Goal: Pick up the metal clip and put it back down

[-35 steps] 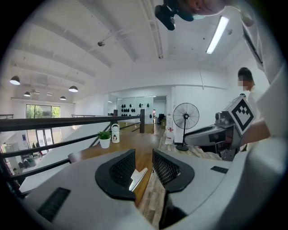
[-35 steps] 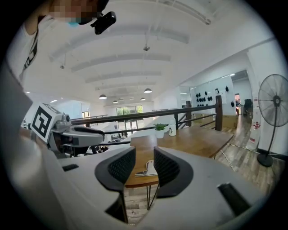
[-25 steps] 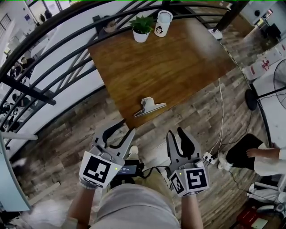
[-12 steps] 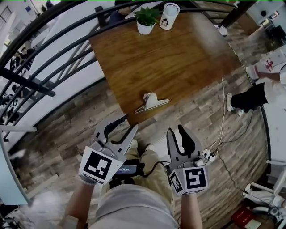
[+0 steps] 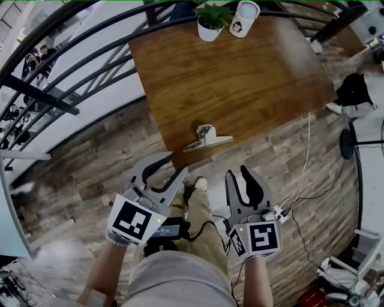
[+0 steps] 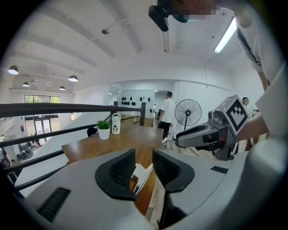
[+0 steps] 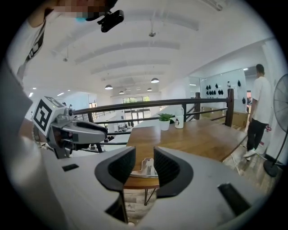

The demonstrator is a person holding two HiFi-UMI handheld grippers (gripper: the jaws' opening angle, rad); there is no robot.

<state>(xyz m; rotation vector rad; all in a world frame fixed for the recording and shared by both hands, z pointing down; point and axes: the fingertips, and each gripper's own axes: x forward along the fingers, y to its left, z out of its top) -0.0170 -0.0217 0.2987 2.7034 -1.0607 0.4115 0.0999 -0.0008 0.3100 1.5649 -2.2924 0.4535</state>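
Left gripper view: left claw [image 6: 143, 158] partly hides metal clip [image 6: 140, 173] (jaws apart).

There are two grippers, the left gripper [image 5: 174, 165] and the right gripper [image 5: 237, 174], plus one metal clip [image 5: 207, 138], one potted plant [image 5: 211, 21], one white cup [image 5: 245, 18] and one wooden table [image 5: 240, 78].

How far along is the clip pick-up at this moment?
Done: nothing yet; the metal clip lies untouched near the front edge of the table. In hand: the left gripper and right gripper hang short of the table, jaws open and empty. Remaining: grasp, lift, set down.
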